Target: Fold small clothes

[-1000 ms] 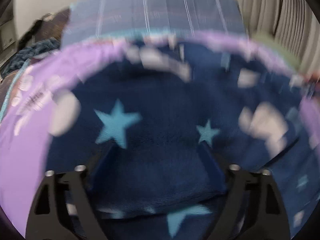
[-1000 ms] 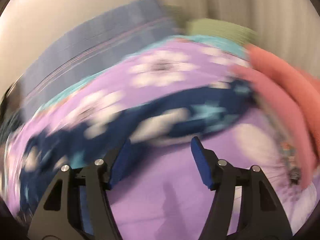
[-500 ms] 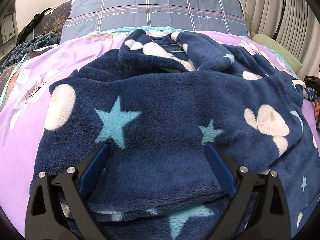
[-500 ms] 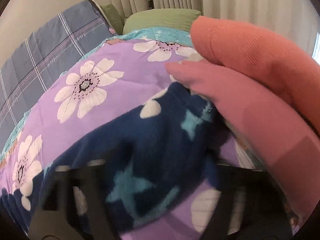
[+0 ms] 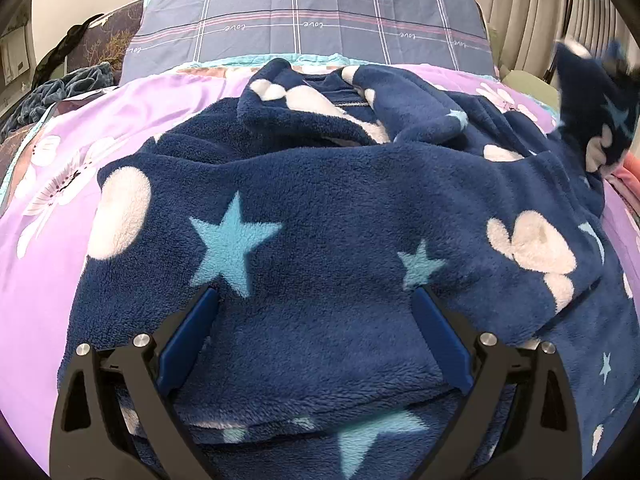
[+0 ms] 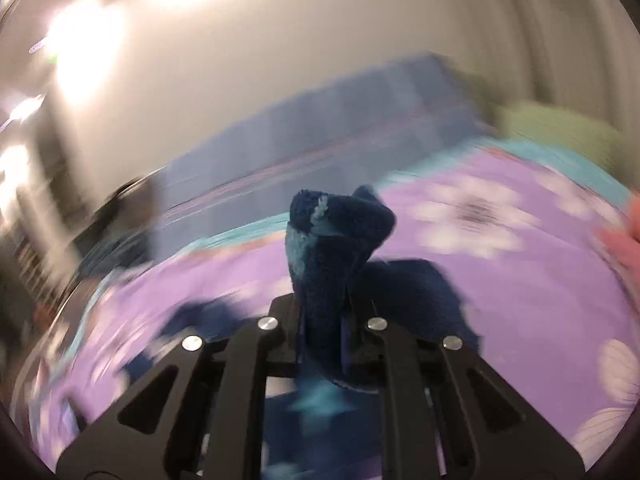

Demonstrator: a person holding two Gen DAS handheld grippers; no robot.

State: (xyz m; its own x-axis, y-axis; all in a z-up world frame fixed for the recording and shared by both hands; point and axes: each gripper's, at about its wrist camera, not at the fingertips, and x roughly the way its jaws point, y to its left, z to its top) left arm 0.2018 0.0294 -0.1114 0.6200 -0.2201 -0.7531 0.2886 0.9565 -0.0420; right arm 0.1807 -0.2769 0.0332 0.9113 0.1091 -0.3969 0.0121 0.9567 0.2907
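Observation:
A navy fleece garment [image 5: 320, 184] with light-blue stars and white blobs lies spread on the purple flowered bedspread [image 5: 48, 240]. One part is folded across its middle. My left gripper [image 5: 315, 292] stands open just above that folded part, its blue pads apart on either side of the fleece. At the far right, an end of the fleece [image 5: 600, 120] is lifted off the bed. In the blurred right wrist view, my right gripper [image 6: 322, 320] is closing, with a bunch of navy fleece [image 6: 332, 240] pinched between its jaws and sticking up past them.
A blue plaid pillow [image 5: 304, 28] lies at the head of the bed, with a green pillow [image 6: 560, 128] to its right. A coral-pink garment [image 5: 630, 176] sits at the right edge. Dark clothes [image 5: 60, 88] are heaped at the far left. Curtains [image 5: 528, 8] hang behind.
My right gripper has closed on the fleece's right end and lifted it off the bed while swinging. The left gripper has opened slightly wider and stayed over the folded part.

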